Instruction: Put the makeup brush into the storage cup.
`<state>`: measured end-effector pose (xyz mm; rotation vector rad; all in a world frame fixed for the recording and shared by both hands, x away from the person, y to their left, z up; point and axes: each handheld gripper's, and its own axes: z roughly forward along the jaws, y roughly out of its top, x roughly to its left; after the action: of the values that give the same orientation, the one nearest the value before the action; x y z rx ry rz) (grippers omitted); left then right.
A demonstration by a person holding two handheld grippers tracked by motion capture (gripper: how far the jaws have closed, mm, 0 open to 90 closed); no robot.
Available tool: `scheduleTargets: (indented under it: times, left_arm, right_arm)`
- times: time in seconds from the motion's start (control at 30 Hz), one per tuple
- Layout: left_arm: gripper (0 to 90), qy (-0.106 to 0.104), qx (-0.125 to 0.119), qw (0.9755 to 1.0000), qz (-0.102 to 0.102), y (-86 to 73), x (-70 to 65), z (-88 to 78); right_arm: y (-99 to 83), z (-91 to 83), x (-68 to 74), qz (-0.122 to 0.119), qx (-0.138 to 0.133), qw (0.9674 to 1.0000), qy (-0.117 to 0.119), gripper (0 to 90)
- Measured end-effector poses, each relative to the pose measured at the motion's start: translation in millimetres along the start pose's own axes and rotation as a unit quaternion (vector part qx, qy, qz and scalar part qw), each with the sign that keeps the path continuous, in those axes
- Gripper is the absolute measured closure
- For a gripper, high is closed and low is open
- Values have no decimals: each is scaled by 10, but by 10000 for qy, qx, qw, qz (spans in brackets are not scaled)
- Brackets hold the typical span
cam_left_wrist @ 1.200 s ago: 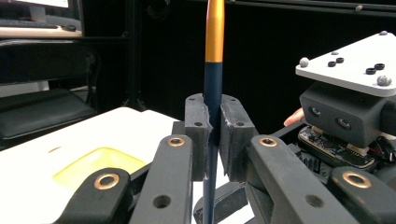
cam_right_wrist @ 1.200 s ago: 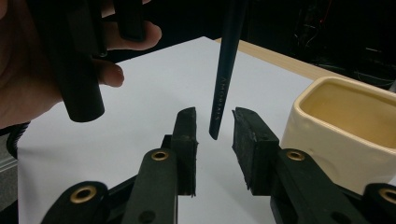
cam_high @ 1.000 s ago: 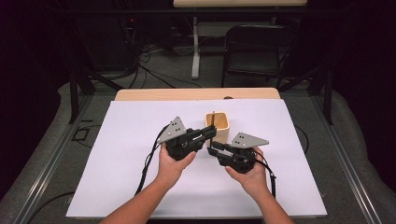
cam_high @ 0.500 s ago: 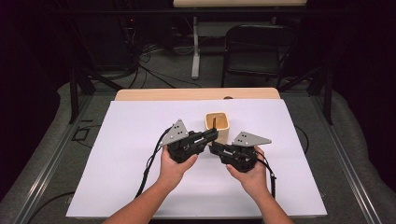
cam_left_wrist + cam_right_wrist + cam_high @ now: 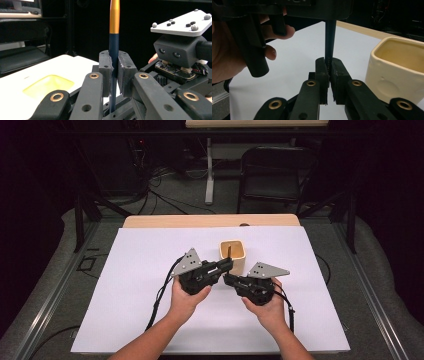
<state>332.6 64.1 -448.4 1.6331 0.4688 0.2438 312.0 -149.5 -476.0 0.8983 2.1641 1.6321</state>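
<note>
A slim pen with a dark blue barrel (image 5: pixel 114 50) and a gold upper part stands between my two grippers, in front of a cream square cup (image 5: pixel 233 255). My left gripper (image 5: pixel 226 266) is shut on the barrel (image 5: pixel 113 72), which rises upright past its pads. My right gripper (image 5: pixel 228 278) meets it tip to tip. Its jaws have just been closing and are now shut on the pen's dark lower end (image 5: pixel 330 42), with the pads (image 5: pixel 322 72) pressed to it. The cup (image 5: pixel 397 75) stands just right of the right gripper (image 5: pixel 329 75).
A white sheet (image 5: pixel 150 320) covers the table, with a wooden edge (image 5: pixel 200 221) at the back. A black chair (image 5: pixel 277 175) and floor cables lie beyond. The left hand (image 5: pixel 227 55) is close above the right gripper's jaws.
Both hands stay where they were beside the cup. The right gripper's jaws have drawn together at the left gripper's tips.
</note>
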Motion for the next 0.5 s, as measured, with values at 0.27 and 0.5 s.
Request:
scheduleTargets:
  times: [0.27,0.5]
  left_arm:
    - [785,73,94,9998,-130,14,10,-12]
    - [695,2,162,9997,-179,32,11,-40]
  right_arm:
    - [0,-3,0,-157,54,9998,-50,854]
    - [0,-9,3,-187,57,9998,-47,854]
